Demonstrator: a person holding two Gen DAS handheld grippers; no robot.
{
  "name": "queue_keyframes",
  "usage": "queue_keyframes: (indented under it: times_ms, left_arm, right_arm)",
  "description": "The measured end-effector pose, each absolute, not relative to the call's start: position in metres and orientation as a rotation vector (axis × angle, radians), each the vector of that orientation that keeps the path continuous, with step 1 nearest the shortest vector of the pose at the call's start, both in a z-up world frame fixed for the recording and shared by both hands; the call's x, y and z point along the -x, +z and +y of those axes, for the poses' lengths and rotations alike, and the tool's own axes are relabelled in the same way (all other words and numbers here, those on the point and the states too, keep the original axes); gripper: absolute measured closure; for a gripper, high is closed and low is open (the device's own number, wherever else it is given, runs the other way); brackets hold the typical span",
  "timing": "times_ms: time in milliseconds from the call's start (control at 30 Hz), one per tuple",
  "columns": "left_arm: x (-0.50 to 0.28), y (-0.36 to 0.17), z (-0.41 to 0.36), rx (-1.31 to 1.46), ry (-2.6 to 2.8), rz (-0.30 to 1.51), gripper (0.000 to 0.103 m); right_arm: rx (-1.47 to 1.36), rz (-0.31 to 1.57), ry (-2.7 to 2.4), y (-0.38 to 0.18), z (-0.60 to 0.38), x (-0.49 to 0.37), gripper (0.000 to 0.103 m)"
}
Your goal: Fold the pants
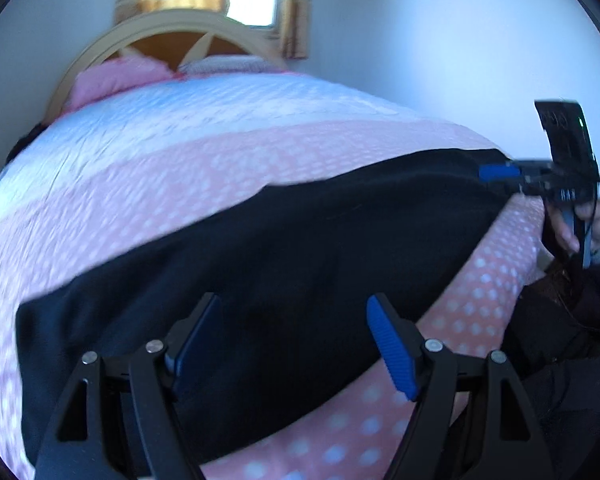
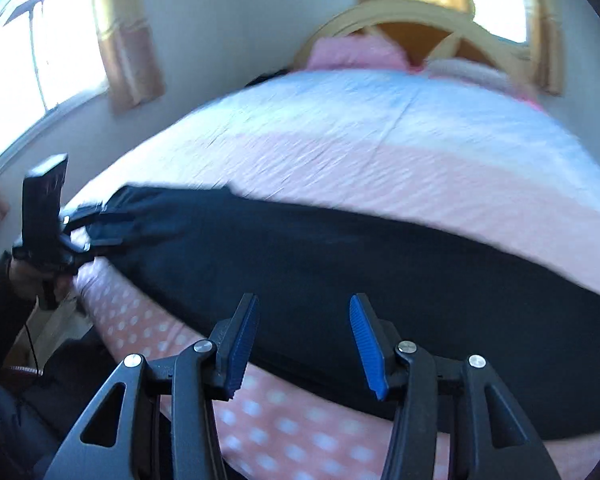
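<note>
Fingers of left gripper (image 1: 294, 346) spread wide at bottom centre of left wrist view, blue pads facing each other, nothing between them; black pants (image 1: 284, 248) directly beyond, contact not discernible. Fingers of right gripper (image 2: 302, 342) likewise spread wide at bottom centre of right wrist view, empty, poised over near edge of the pants (image 2: 360, 264). Seen from across: right gripper (image 1: 500, 176) at right edge of left view, tips at the end of the dark cloth, grip state there unreadable; left gripper (image 2: 108, 228) at left edge of right view, tips at the opposite end, blurred. Pants stretched as a long dark band across lower half of both frames, flat on pink dotted bedspread (image 1: 148, 184). Cream headboard (image 1: 172, 24) and pink pillow (image 1: 116, 76) at upper frame. Curtained window (image 2: 36, 60) upper left in right view.
</note>
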State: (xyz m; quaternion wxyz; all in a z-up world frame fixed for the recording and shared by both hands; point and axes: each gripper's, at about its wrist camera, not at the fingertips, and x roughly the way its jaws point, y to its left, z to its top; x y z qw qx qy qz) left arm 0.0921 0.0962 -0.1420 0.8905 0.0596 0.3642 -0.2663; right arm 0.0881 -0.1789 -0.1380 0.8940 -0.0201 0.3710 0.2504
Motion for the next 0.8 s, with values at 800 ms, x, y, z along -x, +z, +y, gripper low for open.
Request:
queue_keyframes:
  times_ms: [800]
  left_arm:
    - [-0.088, -0.161, 0.159, -0.176, -0.326, 0.700, 0.014]
  right_arm:
    - [0.308, 1.001, 0.777, -0.150, -0.078, -0.100, 0.052]
